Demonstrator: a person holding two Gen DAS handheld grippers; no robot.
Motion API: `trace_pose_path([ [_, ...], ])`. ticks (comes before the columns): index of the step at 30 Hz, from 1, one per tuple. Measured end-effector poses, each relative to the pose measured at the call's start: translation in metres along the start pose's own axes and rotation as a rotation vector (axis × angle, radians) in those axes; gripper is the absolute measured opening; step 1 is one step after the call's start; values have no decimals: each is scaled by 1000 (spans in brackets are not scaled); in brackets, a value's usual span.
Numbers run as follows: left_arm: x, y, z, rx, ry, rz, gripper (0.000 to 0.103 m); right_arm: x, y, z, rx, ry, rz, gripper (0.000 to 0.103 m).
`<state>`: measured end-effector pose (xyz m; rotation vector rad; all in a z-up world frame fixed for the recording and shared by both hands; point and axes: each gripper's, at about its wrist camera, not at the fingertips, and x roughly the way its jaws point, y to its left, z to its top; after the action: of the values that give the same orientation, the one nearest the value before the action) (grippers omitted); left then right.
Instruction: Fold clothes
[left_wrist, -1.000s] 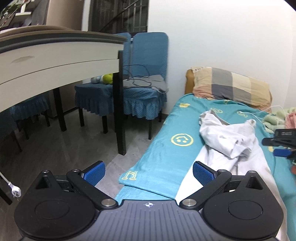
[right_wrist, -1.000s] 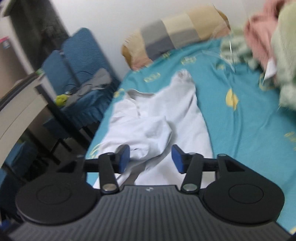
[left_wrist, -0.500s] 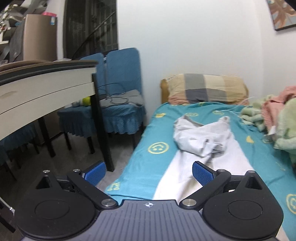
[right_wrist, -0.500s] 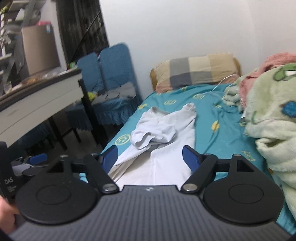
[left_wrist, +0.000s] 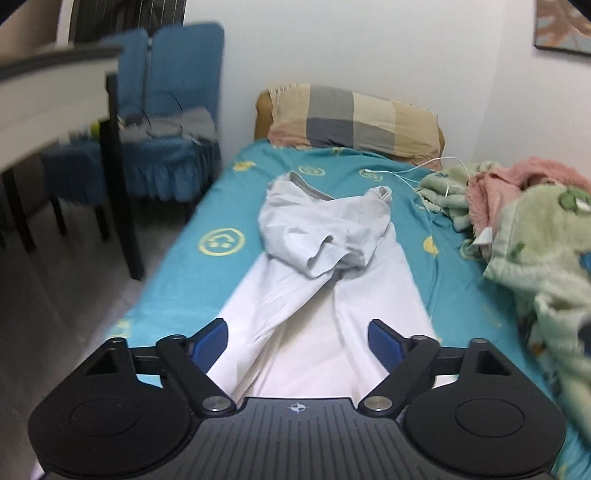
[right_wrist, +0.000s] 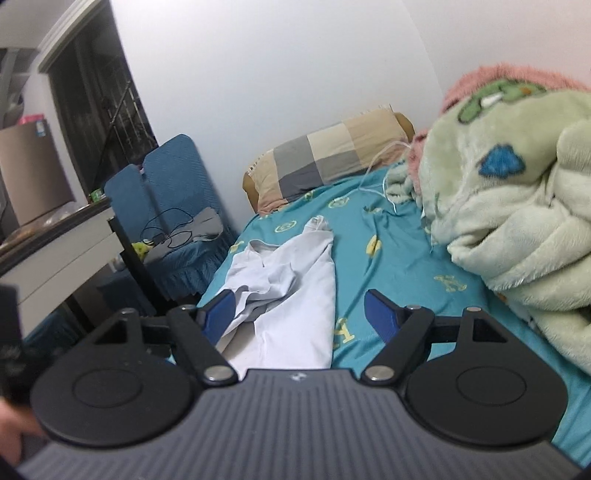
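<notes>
A white garment (left_wrist: 317, 280) lies lengthwise on the teal bed sheet (left_wrist: 199, 266), its far end bunched and folded back on itself. My left gripper (left_wrist: 298, 343) hovers open over the garment's near end, nothing between its blue pads. In the right wrist view the same white garment (right_wrist: 291, 291) runs away from me on the sheet (right_wrist: 399, 266). My right gripper (right_wrist: 299, 314) stands open above its near right edge, holding nothing.
A checked pillow (left_wrist: 354, 120) lies at the bed's head. Fluffy green and pink blankets (right_wrist: 509, 206) pile along the right side, with a white cable (left_wrist: 417, 171) near them. Blue chairs (left_wrist: 166, 147) and a white table (left_wrist: 48, 110) stand left of the bed.
Both grippers have pulled back and swung to face along the bed. The right gripper's jaws have spread wider. The left view has shifted right, from the floor onto the garment.
</notes>
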<state>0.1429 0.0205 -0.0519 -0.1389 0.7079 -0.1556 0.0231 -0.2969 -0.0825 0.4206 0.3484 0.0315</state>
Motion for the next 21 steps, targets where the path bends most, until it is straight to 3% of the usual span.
trace_pose_path([
  [9,128,30,49,-390,140,-106,69,36,-13,-2,-19,-8,-41,78],
  [11,151,35,53,-456,158,-119,62,45,-18,-3,-13,-1,-47,78],
  [12,161,36,55,-472,164,-118,46,50,-20,-3,-9,5,-50,78],
  [13,167,34,58,-471,155,-104,25,54,-22,-3,-3,15,-54,78],
  [15,172,31,68,-451,116,-97,5,60,-27,-4,17,37,-58,78],
  [21,173,-4,121,-255,15,-115,2,60,-31,-7,82,66,-67,78],
])
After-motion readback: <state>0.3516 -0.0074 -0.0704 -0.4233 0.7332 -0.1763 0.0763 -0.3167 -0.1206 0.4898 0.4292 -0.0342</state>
